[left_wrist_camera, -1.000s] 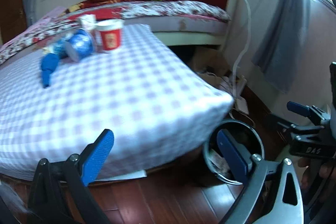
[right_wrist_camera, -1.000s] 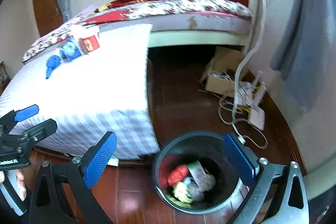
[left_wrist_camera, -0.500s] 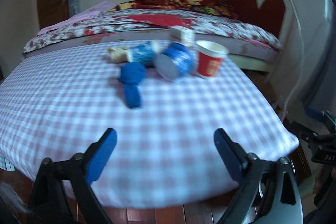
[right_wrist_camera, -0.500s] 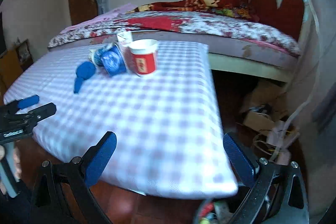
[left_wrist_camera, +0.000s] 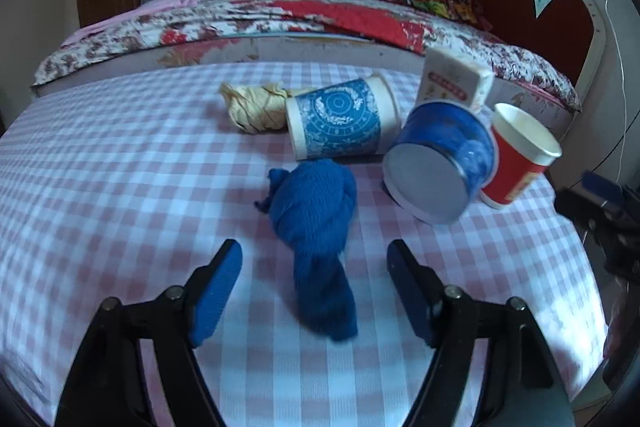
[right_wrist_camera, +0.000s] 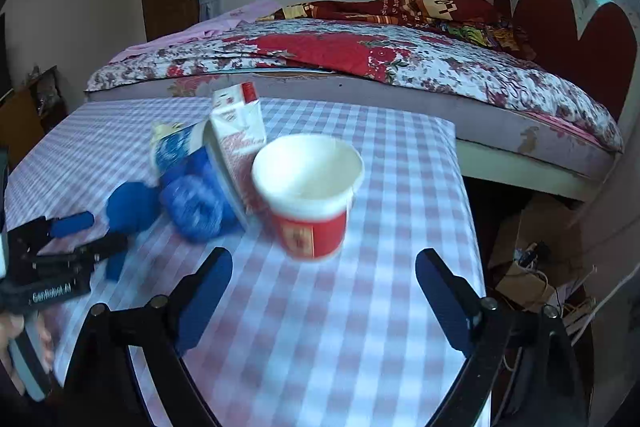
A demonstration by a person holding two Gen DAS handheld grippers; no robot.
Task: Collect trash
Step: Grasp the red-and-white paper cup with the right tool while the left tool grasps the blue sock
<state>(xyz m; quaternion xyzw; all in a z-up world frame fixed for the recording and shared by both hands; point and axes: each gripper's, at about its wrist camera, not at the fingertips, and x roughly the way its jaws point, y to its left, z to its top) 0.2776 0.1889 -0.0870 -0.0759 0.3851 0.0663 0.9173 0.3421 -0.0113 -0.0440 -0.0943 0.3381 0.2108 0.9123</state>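
Table (left_wrist_camera: 120,187): we are working over its checked cloth; the trash is sitting in a cluster toward the far right.
Blue tub (left_wrist_camera: 440,163): lying on its side, touching the red cup (right_wrist_camera: 310,195).
Blue cloth (left_wrist_camera: 316,227): knotted, lying just ahead of our left gripper (left_wrist_camera: 314,267).
Left gripper: we are holding its fingers spread, empty, straddling the cloth's tail.
Right gripper (right_wrist_camera: 324,275): we are holding it spread, empty, facing the upright red cup.
Risk: we are judging the cup light and near the edge; an off-centre close could tip it off. The limp cloth could slip a shallow pinch.
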